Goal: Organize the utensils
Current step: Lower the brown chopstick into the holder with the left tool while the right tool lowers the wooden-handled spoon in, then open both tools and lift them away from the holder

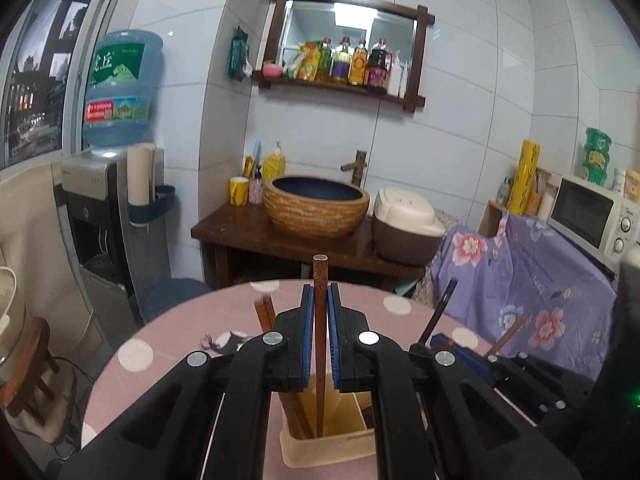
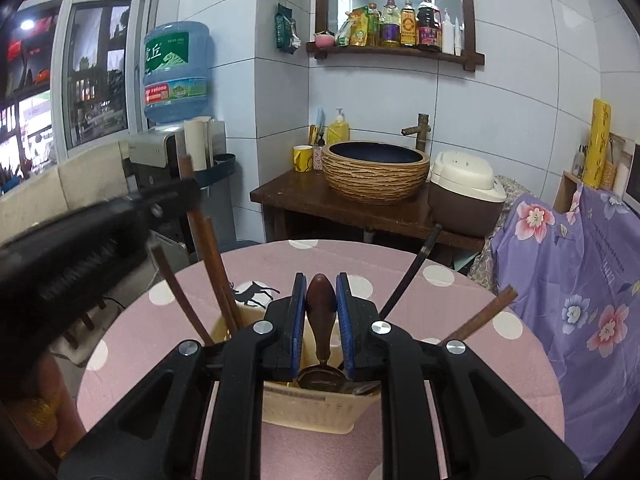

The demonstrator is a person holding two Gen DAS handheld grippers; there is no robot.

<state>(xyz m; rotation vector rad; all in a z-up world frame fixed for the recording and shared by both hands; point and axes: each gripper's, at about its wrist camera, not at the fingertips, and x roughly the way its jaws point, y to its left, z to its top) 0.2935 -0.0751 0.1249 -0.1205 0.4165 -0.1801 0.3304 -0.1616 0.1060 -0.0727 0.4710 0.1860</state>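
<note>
The left gripper (image 1: 320, 336) is clenched on a brown chopstick (image 1: 320, 300) standing near upright, its lower end already inside the cream utensil holder (image 1: 328, 446) directly below the jaws. The right gripper (image 2: 320, 324) grips a dark wooden spoon (image 2: 321, 316) by its handle, bowl downward over the holder's nearer compartment. Beyond the holder, the pink dotted tablecloth (image 2: 460, 320) lies open to its far edge, so lowering straight down looks unobstructed.
</note>
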